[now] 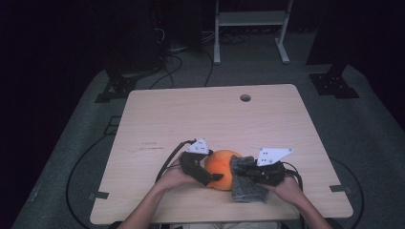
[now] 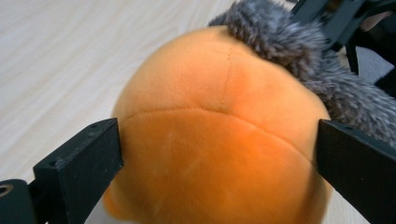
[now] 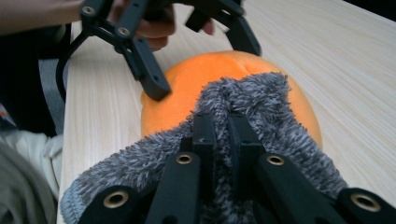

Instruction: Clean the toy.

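Note:
An orange plush ball [image 1: 220,164] [image 2: 210,116] [image 3: 187,79] lies near the front edge of the wooden table [image 1: 191,114]. A grey fuzzy fabric piece [image 1: 246,188] [image 2: 280,37] [image 3: 261,98] drapes over its right side and down onto the table. My left gripper [image 1: 216,172] [image 2: 219,154] [image 3: 203,67] is open, its jaws set wide on either side of the ball without denting it. My right gripper [image 1: 243,172] [image 3: 219,121] is shut on the grey fabric, pinching a fold that lies on the ball.
A round hole [image 1: 245,98] sits near the table's far edge. Beyond the table stand a white rack frame [image 1: 250,19] and dark stands, with cables on the grey floor [image 1: 181,62]. Both forearms come in from the front edge.

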Demonstrator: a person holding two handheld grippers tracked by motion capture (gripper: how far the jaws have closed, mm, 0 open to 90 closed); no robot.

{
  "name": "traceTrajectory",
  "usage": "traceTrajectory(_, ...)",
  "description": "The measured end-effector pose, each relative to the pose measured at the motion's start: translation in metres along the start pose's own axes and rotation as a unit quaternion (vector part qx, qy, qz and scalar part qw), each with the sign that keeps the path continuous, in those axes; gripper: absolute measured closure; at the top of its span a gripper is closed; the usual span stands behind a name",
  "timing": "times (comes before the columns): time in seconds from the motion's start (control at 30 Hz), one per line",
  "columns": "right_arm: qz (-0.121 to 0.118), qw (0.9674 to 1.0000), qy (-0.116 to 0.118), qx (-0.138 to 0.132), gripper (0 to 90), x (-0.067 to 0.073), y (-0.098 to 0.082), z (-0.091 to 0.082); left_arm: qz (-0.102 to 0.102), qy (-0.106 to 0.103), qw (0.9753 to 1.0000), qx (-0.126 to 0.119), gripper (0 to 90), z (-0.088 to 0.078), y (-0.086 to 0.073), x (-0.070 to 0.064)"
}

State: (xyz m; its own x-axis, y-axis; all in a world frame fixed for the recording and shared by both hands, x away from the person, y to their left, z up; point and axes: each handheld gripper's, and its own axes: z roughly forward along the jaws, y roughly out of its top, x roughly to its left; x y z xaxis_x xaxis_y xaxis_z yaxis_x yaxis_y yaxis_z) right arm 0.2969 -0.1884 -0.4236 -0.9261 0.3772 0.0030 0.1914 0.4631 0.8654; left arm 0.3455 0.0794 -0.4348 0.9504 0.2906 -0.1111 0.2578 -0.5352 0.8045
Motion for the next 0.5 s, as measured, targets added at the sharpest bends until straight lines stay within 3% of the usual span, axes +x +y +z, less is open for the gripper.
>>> traceTrajectory(0.07, -0.001, 1.0000, -0.003, 0.000, 82.7, 0.001, -0.001, -0.001, 0.007, 0.002, 1.0000, -0.004, 5.1, 0.002, 0.001, -0.002)
traceTrajectory(0.17, 0.010, 0.9998, -0.011, -0.014, 82.7, -0.006, 0.003, -0.010, 0.042, 0.032, 0.9983, -0.025, 33.9, -0.003, 0.004, -0.010)
traceTrajectory(0.2, 0.006, 0.9996, -0.017, -0.020, 82.7, -0.007, 0.006, -0.013, 0.070, 0.059, 0.9947, -0.045, 35.3, -0.005, 0.008, -0.016)
traceTrajectory(0.23, 0.006, 0.9996, -0.017, -0.020, 82.7, -0.007, 0.006, -0.013, 0.070, 0.059, 0.9947, -0.045, 35.6, -0.005, 0.008, -0.016)
traceTrajectory(0.27, 0.001, 0.9986, -0.031, -0.043, 82.7, -0.007, 0.013, -0.018, 0.097, 0.083, 0.9905, -0.052, 35.6, -0.002, 0.013, -0.020)
traceTrajectory(0.37, -0.003, 0.9976, -0.043, -0.055, 82.7, -0.007, 0.022, -0.013, 0.104, 0.084, 0.9898, -0.049, 34.4, 0.002, 0.015, -0.020)
traceTrajectory(0.5, -0.008, 0.9979, -0.047, -0.043, 82.7, -0.008, 0.022, 0.001, 0.089, 0.076, 0.9921, -0.046, 32.7, 0.002, 0.009, -0.015)
